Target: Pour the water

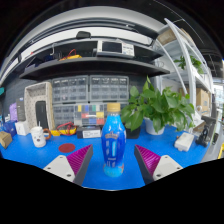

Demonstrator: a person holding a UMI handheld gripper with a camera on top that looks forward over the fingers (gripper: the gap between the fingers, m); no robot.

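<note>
Bottle [113,143] upright between fingers of released hand-held gripper [113,162]; centre it, clamp mid-body squarely before lifting off blue tabletop [40,160].

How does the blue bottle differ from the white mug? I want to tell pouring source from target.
The blue bottle is tall and slim with a yellow cap; the white mug is short and squat. The bottle stands between the open gripper fingers; the mug sits far off to their left, beyond reach. Both stand upright on the blue table.
</note>
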